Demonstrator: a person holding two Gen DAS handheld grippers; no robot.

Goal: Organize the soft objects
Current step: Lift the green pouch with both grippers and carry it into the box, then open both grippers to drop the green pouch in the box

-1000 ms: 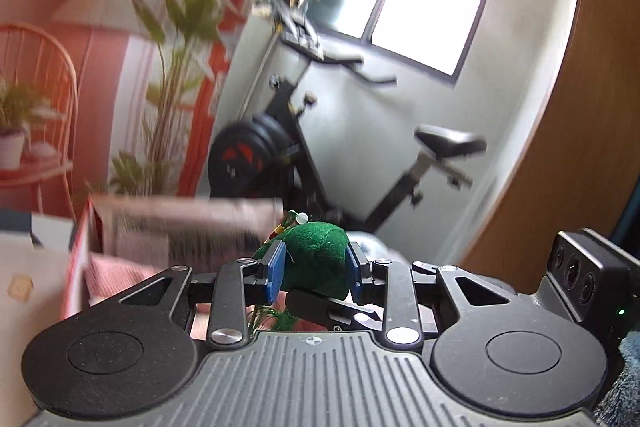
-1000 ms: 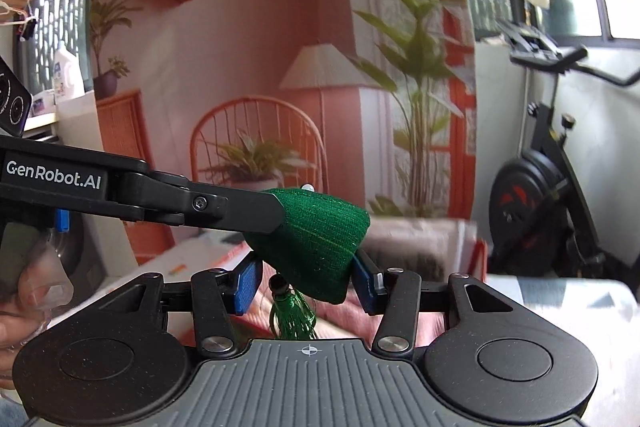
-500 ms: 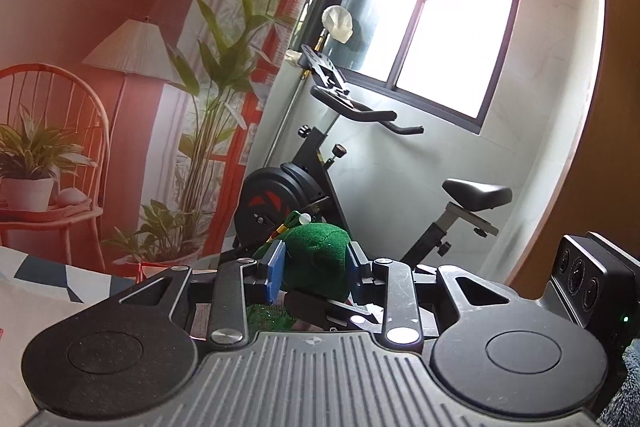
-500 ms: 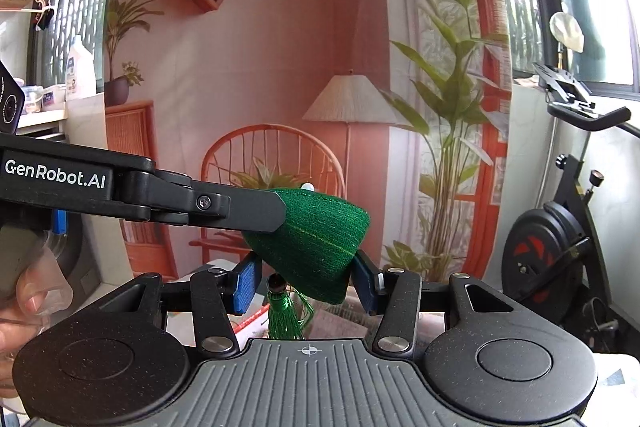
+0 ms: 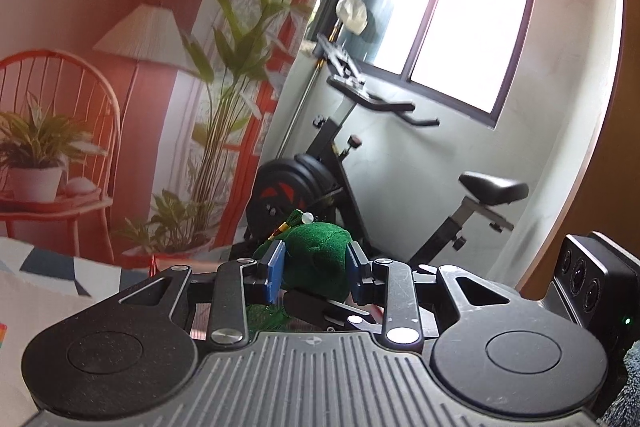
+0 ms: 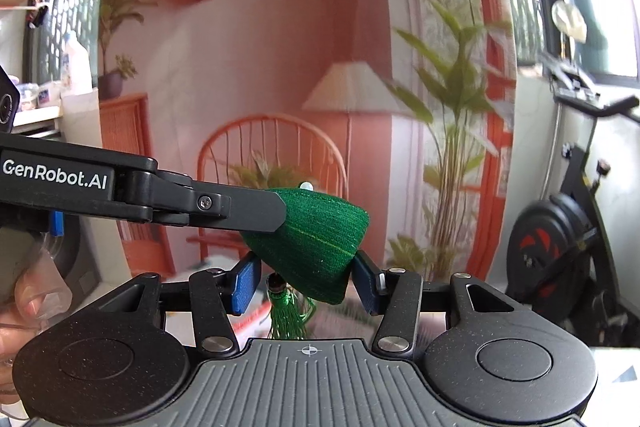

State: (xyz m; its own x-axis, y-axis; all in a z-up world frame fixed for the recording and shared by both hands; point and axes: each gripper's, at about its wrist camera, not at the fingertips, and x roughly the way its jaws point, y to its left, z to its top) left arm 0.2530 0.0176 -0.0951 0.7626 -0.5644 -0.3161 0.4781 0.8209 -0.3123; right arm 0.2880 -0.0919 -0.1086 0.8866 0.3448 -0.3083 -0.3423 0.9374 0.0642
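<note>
Carried on across the room: the box seen below a second ago gone from view, exercise bike [image 5: 340, 187] now at 12 o'clock. Small green cone-shaped fabric pouch with tassel [image 6: 316, 243] still aloft, pinched by left gripper [image 5: 312, 273] and clamped by right gripper [image 6: 306, 281] together. Not yet set down; likely mid-transfer toward storage.

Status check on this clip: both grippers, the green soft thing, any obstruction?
Left hand-held gripper shut on green pouch. Right hand-held gripper pads flank it, contact unclear. Pouch mid-air, tassel hanging. No obstruction seen.
</note>
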